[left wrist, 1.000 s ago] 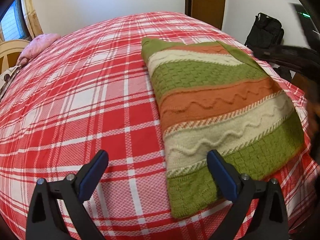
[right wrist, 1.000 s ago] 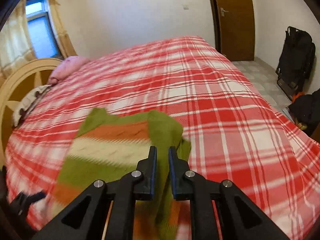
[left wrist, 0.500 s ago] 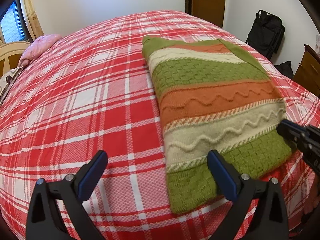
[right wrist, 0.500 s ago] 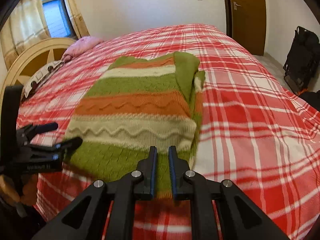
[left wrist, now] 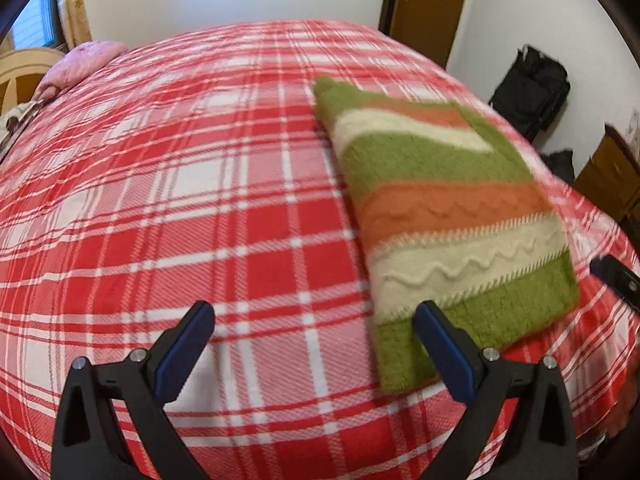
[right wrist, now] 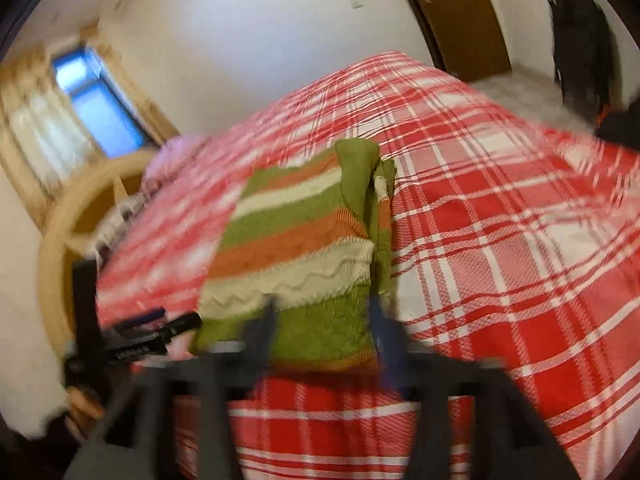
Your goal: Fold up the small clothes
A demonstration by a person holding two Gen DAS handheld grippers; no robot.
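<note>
A folded knit sweater point(left wrist: 444, 216) striped green, orange and cream lies on the red plaid bed cover point(left wrist: 192, 208), near the bed's front right corner. My left gripper point(left wrist: 316, 332) hangs open over the cover, its right finger above the sweater's near left corner, nothing between the pads. In the right wrist view the sweater point(right wrist: 304, 240) lies just ahead, a sleeve folded along its right side. My right gripper point(right wrist: 322, 316) is blurred and its jaws are opening, spread before the sweater's near green hem without pressing on it. The left gripper point(right wrist: 160, 336) shows at the sweater's left.
A pink pillow point(left wrist: 84, 64) and a rounded wooden headboard point(right wrist: 76, 220) stand at the bed's far left. A brown door point(left wrist: 424, 4) and a black bag point(left wrist: 532, 88) are beyond the bed at the right. A wooden cabinet point(left wrist: 612, 176) stands close at right.
My right gripper has gone from shut to spread, rolled, and drawn back toward the sweater's near hem. The left gripper pulled back slightly, so the sweater sits further right in its view.
</note>
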